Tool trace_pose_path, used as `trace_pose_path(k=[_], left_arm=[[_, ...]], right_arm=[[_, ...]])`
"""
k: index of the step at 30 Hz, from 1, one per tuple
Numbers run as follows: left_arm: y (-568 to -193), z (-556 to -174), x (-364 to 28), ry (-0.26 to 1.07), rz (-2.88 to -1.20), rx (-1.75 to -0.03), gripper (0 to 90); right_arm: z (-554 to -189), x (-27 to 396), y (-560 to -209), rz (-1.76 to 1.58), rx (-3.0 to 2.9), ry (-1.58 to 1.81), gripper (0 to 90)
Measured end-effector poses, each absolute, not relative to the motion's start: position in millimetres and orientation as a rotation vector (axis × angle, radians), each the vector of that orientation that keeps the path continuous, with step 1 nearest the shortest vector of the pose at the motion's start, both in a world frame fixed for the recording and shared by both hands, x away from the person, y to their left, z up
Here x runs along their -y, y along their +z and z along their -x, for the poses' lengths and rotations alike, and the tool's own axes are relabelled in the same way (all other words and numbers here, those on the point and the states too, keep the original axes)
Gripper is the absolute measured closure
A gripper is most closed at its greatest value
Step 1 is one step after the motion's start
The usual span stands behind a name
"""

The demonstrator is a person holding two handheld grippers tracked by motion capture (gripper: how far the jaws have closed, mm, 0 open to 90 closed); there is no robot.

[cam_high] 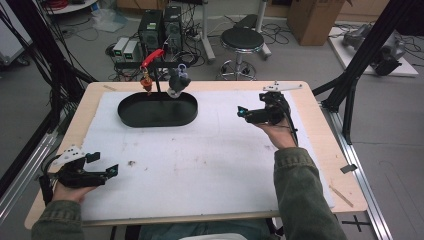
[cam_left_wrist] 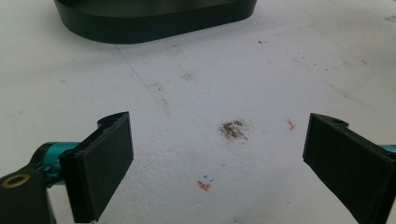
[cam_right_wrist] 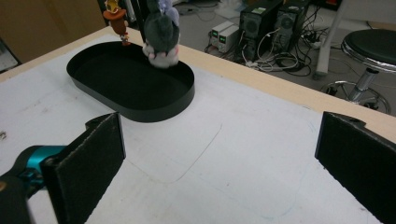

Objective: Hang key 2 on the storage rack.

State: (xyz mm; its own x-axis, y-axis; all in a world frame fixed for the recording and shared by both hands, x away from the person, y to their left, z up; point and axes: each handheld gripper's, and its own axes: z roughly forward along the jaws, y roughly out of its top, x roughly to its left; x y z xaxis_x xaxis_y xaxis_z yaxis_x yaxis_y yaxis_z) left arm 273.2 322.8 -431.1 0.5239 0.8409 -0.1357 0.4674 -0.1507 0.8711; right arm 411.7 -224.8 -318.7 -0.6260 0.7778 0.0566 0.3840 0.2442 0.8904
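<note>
Right gripper [cam_high: 250, 114] held up off the table [cam_high: 320, 150] at the right side, jaws spread wide, nothing between them; right gripper view [cam_right_wrist: 219, 158] looks along them toward the tray. Left gripper [cam_high: 102, 167] low at the near left corner, jaws also spread wide and empty [cam_left_wrist: 217, 158], hovering over the white mat [cam_high: 200, 165].

No readable writing or brand on any item; only faint pen lines and small orange and brown marks on the mat [cam_left_wrist: 233, 129] just ahead of the left jaws.

Black oval tray [cam_high: 155, 111]: shallow, matte, plain upright rim, inside bare. It lies ahead and to the left of the right gripper, well apart, and far ahead of the left gripper, its near rim at the top of the left gripper view [cam_left_wrist: 154, 23].

Grey plush toy [cam_right_wrist: 161, 32]: grey body, pale underside, purple bit on top, hanging over the tray's far rim. Beside it a small orange-brown figure [cam_right_wrist: 116, 21], hanging over the same far edge, farther from the right gripper than the plush. Both hang from a stand with a red handle [cam_high: 151, 57] behind the tray.
</note>
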Motion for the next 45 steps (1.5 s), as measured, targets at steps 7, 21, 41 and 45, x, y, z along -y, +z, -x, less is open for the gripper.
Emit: trace_pose_path(k=[7, 21, 41, 45], left_arm=[[-431.5, -272.7, -322.7, 0.481, -1.794, -1.095, 8.9], [-432.7, -272.8, -322.6, 0.479, -1.807, -1.098, 8.9], [-434.0, -272.7, -322.6, 0.476, -1.816, -1.099, 8.9], [-433.9, -272.6, -322.7, 0.475, -1.815, -1.101, 8.9]], right_arm=[[-401.8, 237.2, -335.0, -1.082, -2.126, 1.329, 0.5], [-384.3, 272.7, -358.8, -1.161, -2.048, 1.310, 0.5], [-351.0, 322.1, -389.6, -1.217, -1.851, 1.447, 0.5], [-344.6, 326.7, -395.8, -1.204, -1.825, 1.445, 0.5]])
